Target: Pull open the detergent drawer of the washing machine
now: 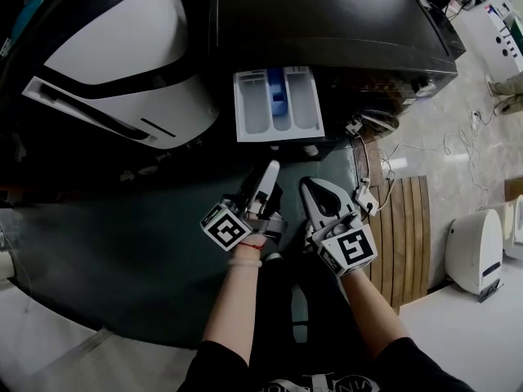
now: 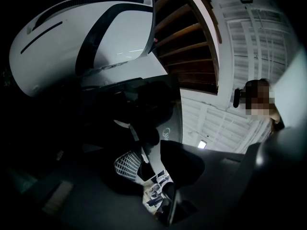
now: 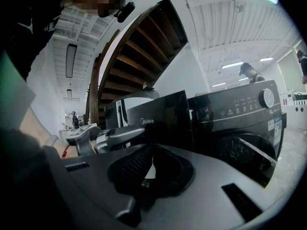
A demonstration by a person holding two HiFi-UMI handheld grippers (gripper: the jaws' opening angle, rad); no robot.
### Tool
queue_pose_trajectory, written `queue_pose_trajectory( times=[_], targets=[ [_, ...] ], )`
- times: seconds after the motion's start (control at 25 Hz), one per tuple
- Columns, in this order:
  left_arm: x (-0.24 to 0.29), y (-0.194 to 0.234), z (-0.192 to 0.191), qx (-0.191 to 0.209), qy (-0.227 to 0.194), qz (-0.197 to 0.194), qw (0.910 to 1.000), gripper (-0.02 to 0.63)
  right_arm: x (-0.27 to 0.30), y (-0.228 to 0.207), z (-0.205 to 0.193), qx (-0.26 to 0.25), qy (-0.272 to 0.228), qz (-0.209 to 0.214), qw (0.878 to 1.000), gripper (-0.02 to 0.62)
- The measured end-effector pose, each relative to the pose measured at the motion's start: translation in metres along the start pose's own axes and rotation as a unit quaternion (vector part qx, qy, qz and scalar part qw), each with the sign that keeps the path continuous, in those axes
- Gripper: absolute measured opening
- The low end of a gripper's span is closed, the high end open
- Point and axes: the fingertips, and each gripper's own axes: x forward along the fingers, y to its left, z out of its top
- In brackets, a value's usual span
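hovering side by side below open detergent drawer (image 1: 278, 104): left tongs (image 1: 270, 170) spread, right tongs (image 1: 312, 186) pressed together.

Hard gloss above a matt floor (image 1: 122, 251).
The washing machine (image 1: 327, 23) has a glossy dark top and its detergent drawer (image 1: 304, 109) is smooth pale plastic. The white appliance (image 1: 122, 55) gleams, and the slatted mat (image 1: 406, 235) is bare wood.
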Motion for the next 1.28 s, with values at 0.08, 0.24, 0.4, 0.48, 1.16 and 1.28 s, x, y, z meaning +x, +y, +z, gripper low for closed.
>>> queue_pose_trajectory(
  times=[0.08, 0.24, 0.4, 0.48, 1.16, 1.28],
  targets=[
    [0.000, 0.001, 0.000, 0.000, 0.000, 0.002, 1.0000, 0.127, 0.000, 0.000, 0.002, 0.008, -0.002, -0.002, 1.000, 0.012],
    [0.000, 0.003, -0.001, 0.003, 0.000, 0.001, 1.0000, 0.127, -0.001, -0.004, -0.002, 0.004, 0.001, -0.004, 1.000, 0.012],
    [-0.003, 0.004, -0.003, 0.017, 0.012, 0.005, 0.9998, 0.127, -0.001, -0.005, 0.002, 0.004, 0.001, -0.004, 1.000, 0.012],
    [-0.007, 0.005, -0.004, 0.036, 0.026, 0.014, 0.9989, 0.127, 0.001, -0.005, 0.008, 0.003, -0.006, -0.004, 1.000, 0.012],
    [-0.026, -0.025, 0.007, 0.241, 0.136, 0.094, 0.9564, 0.009, 0.001, -0.002, 0.061, -0.020, -0.011, 0.007, 1.000, 0.011],
    [-0.029, -0.038, 0.022, 0.260, 0.129, 0.103, 0.9514, 0.009, -0.003, -0.002, 0.074, -0.020, -0.017, 0.008, 1.000, 0.011]
  ],
)
